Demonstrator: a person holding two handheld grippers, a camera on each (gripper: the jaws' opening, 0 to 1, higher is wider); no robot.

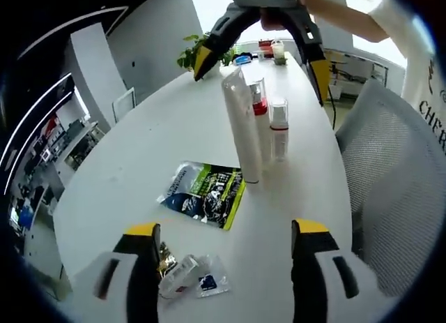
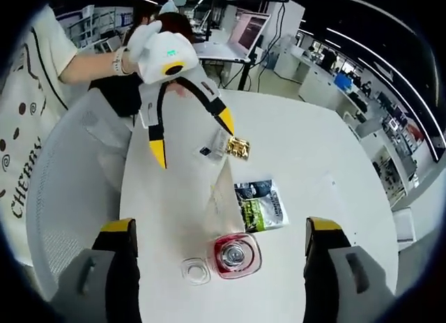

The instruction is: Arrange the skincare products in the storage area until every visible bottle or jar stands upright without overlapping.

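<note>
left claw (image 1: 226, 243): jaws apart, holding nothing
right claw (image 2: 217, 246): jaws apart, hanging above the bottles
bottles: white tube (image 1: 242, 124), red-capped bottle (image 1: 258, 107) and clear-capped bottle (image 1: 279, 128) upright together on the white bench (image 1: 139, 155)
sachet (image 1: 205, 192): flat, at 7 o'clock of the tube

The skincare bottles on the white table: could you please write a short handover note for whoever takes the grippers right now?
Left gripper: open, holding nothing, low over the near table edge.
Right gripper: open, holding nothing, above the bottles.
Tall white tube, red-collared bottle and small clear-capped bottle all stand upright in a tight cluster on the white table.
Green sachet lies flat beside them; small packets lie by the left gripper.
Done: the three bottles are up.
Left: check their spacing, as whether they touch is unclear.
</note>
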